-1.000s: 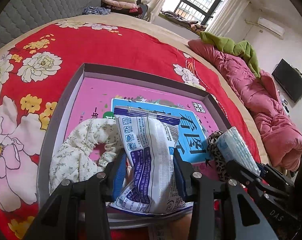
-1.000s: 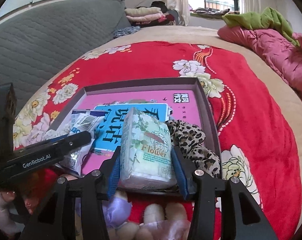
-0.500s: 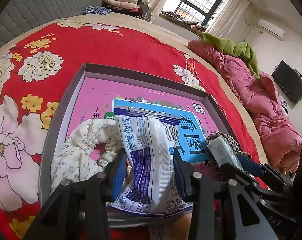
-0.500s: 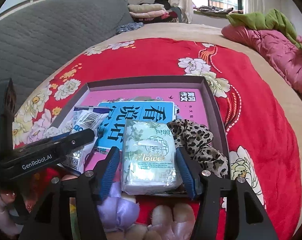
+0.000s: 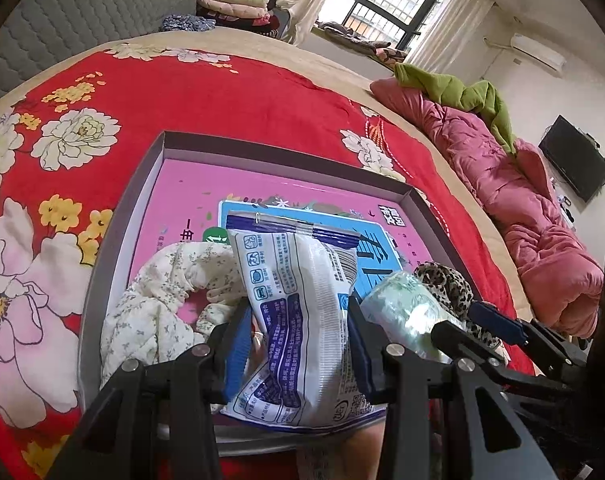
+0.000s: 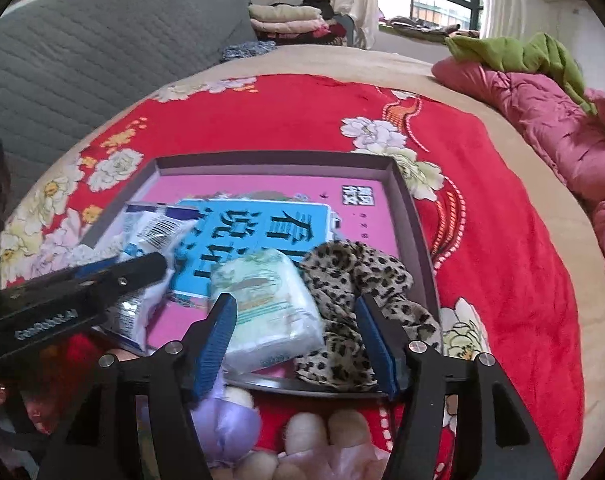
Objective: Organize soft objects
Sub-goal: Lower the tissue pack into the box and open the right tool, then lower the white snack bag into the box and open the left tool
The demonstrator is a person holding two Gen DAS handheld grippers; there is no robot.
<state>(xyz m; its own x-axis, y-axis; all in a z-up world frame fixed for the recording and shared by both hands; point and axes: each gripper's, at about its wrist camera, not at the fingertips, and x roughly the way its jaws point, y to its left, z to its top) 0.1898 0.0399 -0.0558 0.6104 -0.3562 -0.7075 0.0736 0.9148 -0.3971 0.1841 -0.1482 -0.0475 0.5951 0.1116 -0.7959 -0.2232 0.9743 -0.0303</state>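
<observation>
My left gripper [image 5: 298, 344] is shut on a white and blue plastic packet [image 5: 298, 304], held upright over the near edge of a grey tray [image 5: 262, 148]. A cream floral scrunchie [image 5: 162, 304] lies in the tray to its left. My right gripper [image 6: 298, 332] is opening its jaws. A pale green tissue pack [image 6: 266, 304] lies tilted in the tray between them, and the right pad stands clear of it. A leopard-print scrunchie [image 6: 358, 292] rests against the pack's right side. A pink book and a blue one [image 6: 262, 224] cover the tray floor.
The tray sits on a red floral blanket [image 5: 230, 92]. A pink quilt [image 5: 514, 200] with a green cloth [image 5: 462, 96] lies along the right. Behind are a grey padded headboard [image 6: 102, 48] and folded clothes [image 6: 286, 18]. Purple and pink soft items [image 6: 226, 428] lie just before the tray.
The right jaws have widened and let go of the tissue pack, which has tipped down into the tray beside the leopard scrunchie. The left gripper and its packet have not moved.
</observation>
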